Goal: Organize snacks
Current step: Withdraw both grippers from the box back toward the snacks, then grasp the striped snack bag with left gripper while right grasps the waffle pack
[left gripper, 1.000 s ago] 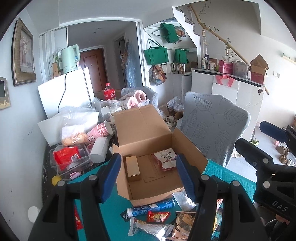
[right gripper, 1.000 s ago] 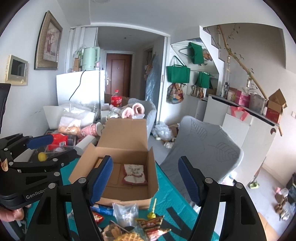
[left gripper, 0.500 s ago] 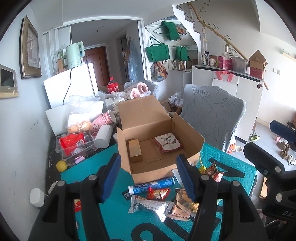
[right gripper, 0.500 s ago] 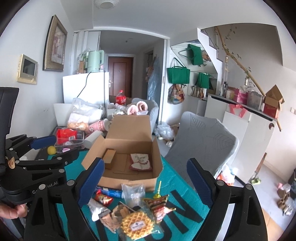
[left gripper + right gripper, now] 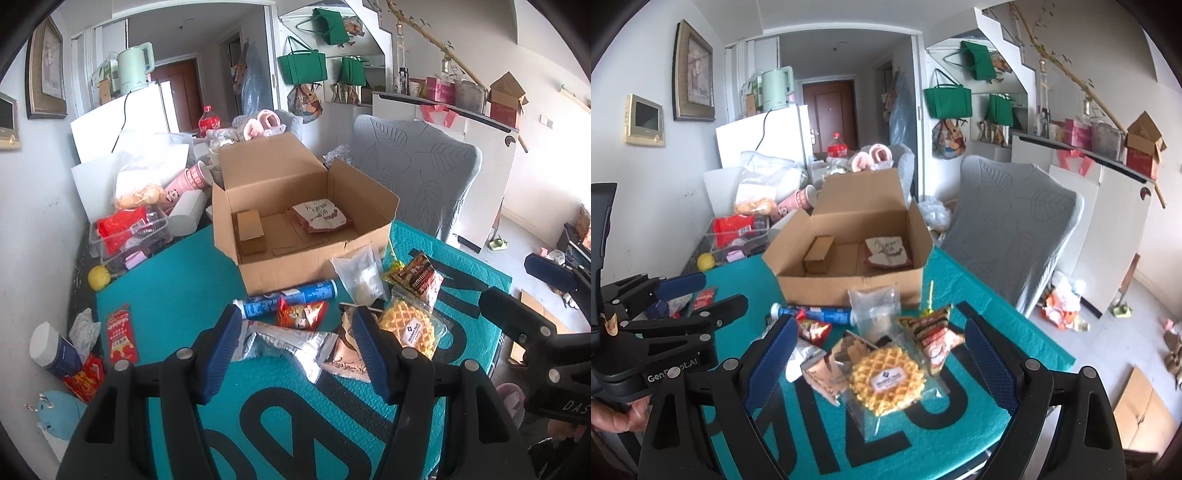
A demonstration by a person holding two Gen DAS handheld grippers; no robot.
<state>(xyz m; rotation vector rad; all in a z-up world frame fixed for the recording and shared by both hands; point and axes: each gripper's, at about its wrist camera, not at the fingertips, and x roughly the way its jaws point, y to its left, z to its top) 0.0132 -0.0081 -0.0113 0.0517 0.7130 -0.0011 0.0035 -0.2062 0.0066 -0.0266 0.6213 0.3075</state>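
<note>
The desk (image 5: 177,280), covered by a teal embossed mat with large black lettering, carries all task items; a grey leaf-patterned chair (image 5: 1015,236) stands just beyond its far right edge. An open brown cardboard box (image 5: 303,258) sits at the far centre of the desk, flaps raised; inside it lie a small brown carton (image 5: 250,230) on the left and a red-and-white snack packet (image 5: 320,217) on the right. A clear plastic tray holding red packets (image 5: 125,236) stands left of the box, near a yellow ball (image 5: 99,277).

The loose snacks lie in a cluster in front of the box: a round golden waffle in a clear wrapper (image 5: 886,376); a silver foil pouch (image 5: 288,343); a blue-and-white tube (image 5: 288,295) just beside the box front; a clear bag of pale contents (image 5: 873,306); a brown-and-red snack bar wrapper (image 5: 932,332); a small red crisp packet (image 5: 301,314).

Left tool (image 5: 295,343): jaws partly apart, nothing clamped; it hangs above the silver pouch and the small red packet. Right tool (image 5: 882,354): jaws wide apart, nothing clamped; the waffle lies below and between its blue pads (image 5: 991,363), untouched.
</note>
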